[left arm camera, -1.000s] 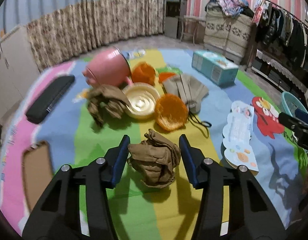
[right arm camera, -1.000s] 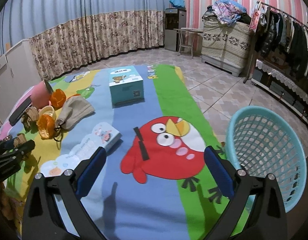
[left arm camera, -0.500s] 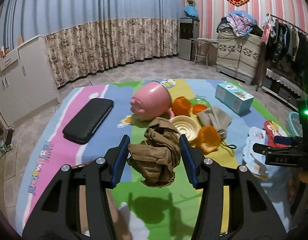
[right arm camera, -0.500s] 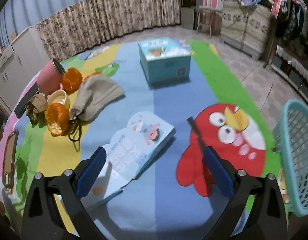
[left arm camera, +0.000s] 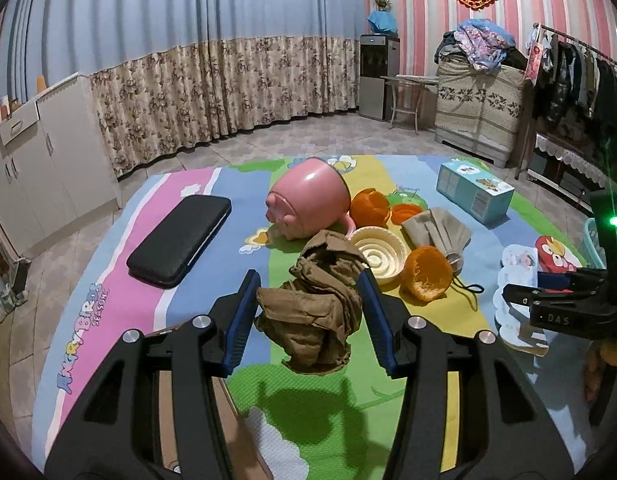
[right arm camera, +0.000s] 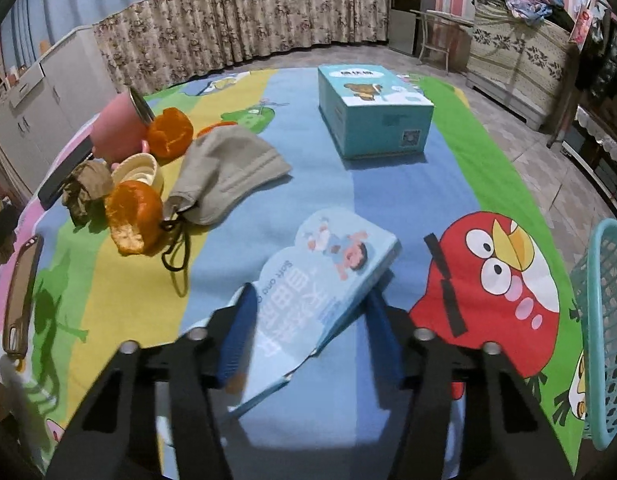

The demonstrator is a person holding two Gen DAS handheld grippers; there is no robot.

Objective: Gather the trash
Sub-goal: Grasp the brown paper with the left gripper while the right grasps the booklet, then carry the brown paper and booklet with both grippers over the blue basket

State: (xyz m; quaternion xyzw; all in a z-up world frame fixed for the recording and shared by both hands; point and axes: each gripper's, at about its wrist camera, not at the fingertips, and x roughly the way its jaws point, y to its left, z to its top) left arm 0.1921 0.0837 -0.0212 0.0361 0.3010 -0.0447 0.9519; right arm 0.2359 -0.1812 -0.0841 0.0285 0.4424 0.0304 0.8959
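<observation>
A crumpled brown paper wad (left arm camera: pixel 308 320) hangs above the play mat (left arm camera: pixel 212 296), and my left gripper (left arm camera: pixel 308 280) is shut on it. A second brown wad (left arm camera: pixel 328 256) lies on the mat just behind, beside half an orange peel (left arm camera: pixel 426 274). My right gripper (right arm camera: pixel 308 300) points down over a blue picture booklet (right arm camera: pixel 332 256) lying on the mat. Its jaws are closing, with the booklet's near end between them, and I do not see the pads pressing on it. The teal basket (right arm camera: pixel 604 320) stands off the mat's right edge.
On the mat lie a tipped pink mug (left arm camera: pixel 308 204), a cream lid (left arm camera: pixel 378 254), more orange peel (right arm camera: pixel 170 136), a grey face mask (right arm camera: pixel 224 172), a teal tissue box (right arm camera: pixel 372 120), a black case (left arm camera: pixel 180 240) and a brown phone case (right arm camera: pixel 22 292). Tiled floor surrounds the mat.
My left gripper has risen with the wad, so more of the room shows. My right gripper has swung left and down from the red bird to the booklet, and its jaws have narrowed.
</observation>
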